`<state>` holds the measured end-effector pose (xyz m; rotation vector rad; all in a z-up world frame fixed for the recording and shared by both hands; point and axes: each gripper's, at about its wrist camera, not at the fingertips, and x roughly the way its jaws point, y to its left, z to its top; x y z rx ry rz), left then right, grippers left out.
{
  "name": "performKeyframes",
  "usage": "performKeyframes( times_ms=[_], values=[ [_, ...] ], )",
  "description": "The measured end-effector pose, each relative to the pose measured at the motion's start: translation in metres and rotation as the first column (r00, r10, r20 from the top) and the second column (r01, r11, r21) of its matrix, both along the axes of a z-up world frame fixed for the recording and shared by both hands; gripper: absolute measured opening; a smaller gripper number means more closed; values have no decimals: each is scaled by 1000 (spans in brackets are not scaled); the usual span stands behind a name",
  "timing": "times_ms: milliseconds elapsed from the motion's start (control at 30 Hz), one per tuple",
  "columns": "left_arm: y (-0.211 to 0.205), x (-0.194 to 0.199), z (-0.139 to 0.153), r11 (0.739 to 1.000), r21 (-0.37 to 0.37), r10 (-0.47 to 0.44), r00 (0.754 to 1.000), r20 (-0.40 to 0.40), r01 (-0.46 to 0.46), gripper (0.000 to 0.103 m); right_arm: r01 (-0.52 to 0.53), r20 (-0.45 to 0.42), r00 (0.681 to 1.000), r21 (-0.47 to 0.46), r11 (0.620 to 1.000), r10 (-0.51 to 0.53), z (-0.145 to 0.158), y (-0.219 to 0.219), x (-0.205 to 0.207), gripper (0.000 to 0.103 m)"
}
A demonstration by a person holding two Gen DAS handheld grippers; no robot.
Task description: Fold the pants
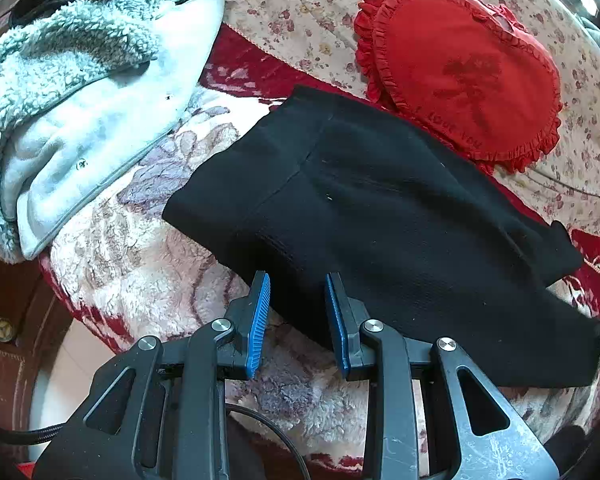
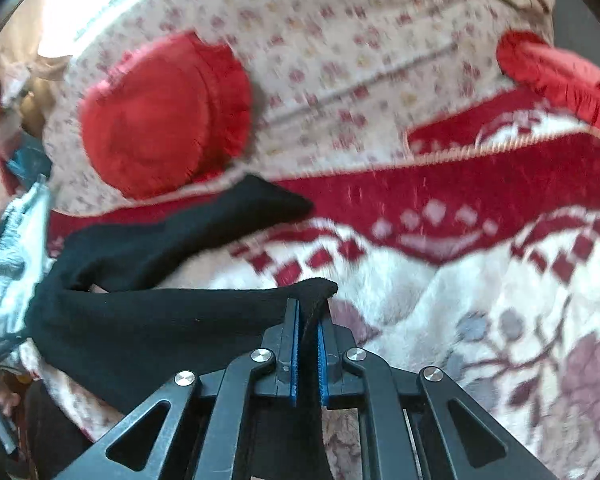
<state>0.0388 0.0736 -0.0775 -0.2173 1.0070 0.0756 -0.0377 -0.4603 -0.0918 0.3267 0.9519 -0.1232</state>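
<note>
The right gripper (image 2: 307,320) was clamped on the hem end of one leg of the black pants (image 2: 148,320), its blue pads (image 2: 295,344) pressed against the fabric from both sides, a tip of cloth poking out just beyond them. From that pinch the leg ran off to the gripper's left, and the other leg lay farther ahead on the red and white fleece blanket (image 2: 459,292). Beyond it sat a red frilled cushion (image 2: 168,116) on a floral sheet (image 2: 339,48); this view was blurred.

The left gripper (image 1: 298,292) stood spread, its pads over the near edge of the pants (image 1: 379,208) with nothing gripped between them. The waist end lay directly ahead, flat on the blanket (image 1: 140,264). A pale fleece-lined jacket (image 1: 80,92) lay ahead to the gripper's left, and a red heart-shaped cushion (image 1: 459,68) ahead to its right.
</note>
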Motion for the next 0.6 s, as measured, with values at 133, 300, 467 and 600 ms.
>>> performKeyframes(
  times_ms=[133,300,467,600],
  values=[
    [6,-7,10,1000,13,8,1000,27,-9,26,51,-39,998,-38,998,-53,-4,2,0,16],
    [5,-4,13,999,44,-4,999,44,2,26,-26,67,997,25,999,24,28,38,-4,18],
    [-6,4,1,998,60,-27,999,21,25,26,-298,113,951,110,948,286,27,113,17,18],
    [-11,10,-6,996,85,-34,999,17,32,31,-419,78,908,101,902,413,9,163,32,18]
  ],
)
